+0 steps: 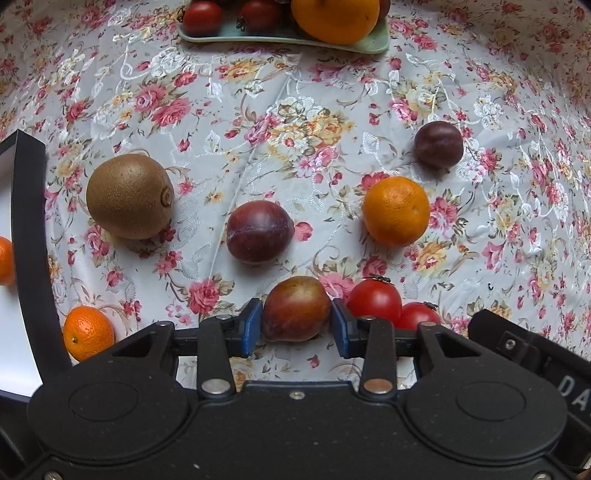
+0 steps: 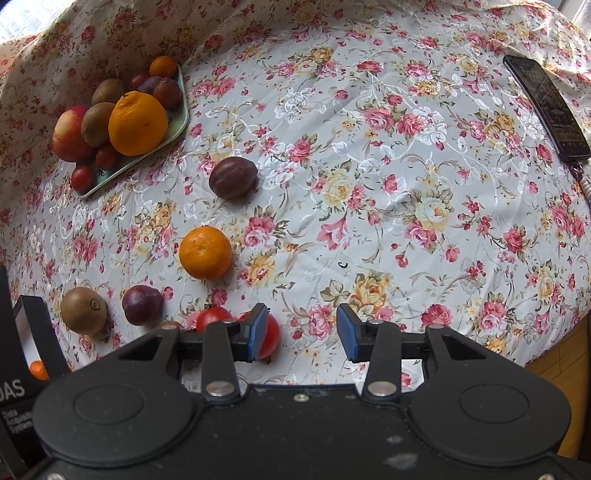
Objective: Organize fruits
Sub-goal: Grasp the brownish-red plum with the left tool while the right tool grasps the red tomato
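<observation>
- Left gripper [image 1: 296, 324]: jaws closed part-way onto a reddish plum [image 1: 295, 308]; both blue pads [image 1: 251, 325] touch its sides. The plum sits low on the floral cloth [image 1: 258, 110].
- Just right of the held plum: two tomatoes [image 1: 375, 301], touching each other, the nearer one beside the right pad.
- Ahead of the left gripper: a second plum [image 1: 258, 230], a kiwi [image 1: 129, 195] to its left, a mandarin [image 1: 396, 210] to its right, and a dark plum [image 1: 438, 144] beyond the mandarin. All stand apart from one another.
- Left edge: a small mandarin [image 1: 88, 332] on the cloth beside a black box [image 1: 26, 221].
- Tray [image 1: 373, 42]: at the far edge of the cloth, loaded with tomatoes and a large orange [image 1: 336, 18].
- Right gripper [image 2: 302, 330]: jaws wide open, holding nothing. Its left pad [image 2: 258, 332] overlaps a tomato [image 2: 271, 338] in view; contact cannot be determined.
- Right wrist view: the tray [image 2: 177, 122] lies far left with an apple [image 2: 68, 133], kiwis, plums and the orange piled on it.
- A phone [image 2: 545, 105] lies at the far right, well apart from the fruit.
</observation>
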Demonstrator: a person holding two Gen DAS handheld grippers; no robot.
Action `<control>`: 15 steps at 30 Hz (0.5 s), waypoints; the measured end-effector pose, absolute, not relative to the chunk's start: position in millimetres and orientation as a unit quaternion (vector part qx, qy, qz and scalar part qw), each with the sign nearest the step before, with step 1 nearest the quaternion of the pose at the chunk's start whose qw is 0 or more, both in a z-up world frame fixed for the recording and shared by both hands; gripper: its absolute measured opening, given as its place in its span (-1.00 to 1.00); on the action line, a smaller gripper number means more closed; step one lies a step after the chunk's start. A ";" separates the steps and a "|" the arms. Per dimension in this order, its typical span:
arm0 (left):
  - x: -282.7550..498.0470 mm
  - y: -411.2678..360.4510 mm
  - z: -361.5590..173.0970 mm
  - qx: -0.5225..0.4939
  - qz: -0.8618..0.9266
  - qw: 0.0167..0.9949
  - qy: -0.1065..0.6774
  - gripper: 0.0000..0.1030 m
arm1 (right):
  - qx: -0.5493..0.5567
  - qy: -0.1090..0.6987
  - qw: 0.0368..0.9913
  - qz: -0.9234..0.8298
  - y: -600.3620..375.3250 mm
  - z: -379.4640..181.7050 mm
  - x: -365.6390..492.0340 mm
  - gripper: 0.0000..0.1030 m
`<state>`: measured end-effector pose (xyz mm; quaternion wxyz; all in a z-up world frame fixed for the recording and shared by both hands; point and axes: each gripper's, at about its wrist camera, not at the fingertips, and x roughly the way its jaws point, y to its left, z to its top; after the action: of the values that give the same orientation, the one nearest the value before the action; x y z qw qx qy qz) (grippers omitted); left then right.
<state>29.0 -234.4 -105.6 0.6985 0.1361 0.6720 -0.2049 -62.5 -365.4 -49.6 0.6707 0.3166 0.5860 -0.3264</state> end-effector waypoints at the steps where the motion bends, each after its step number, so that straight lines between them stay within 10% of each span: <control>1: 29.1 -233.5 -104.0 0.134 -0.204 0.701 0.670 -0.10 | 0.315 0.585 0.673 -0.326 -363.3 -49.6 -62.0 -0.13; 15: 34.2 -210.4 -77.5 0.114 -0.181 0.729 0.650 -0.12 | 0.328 0.596 0.664 -0.310 -351.1 -66.3 -51.8 -0.13</control>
<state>34.2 -210.4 -77.5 0.7289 0.1139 0.6504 -0.1807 -51.8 -351.1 -66.3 0.6638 0.3278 0.5963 -0.3104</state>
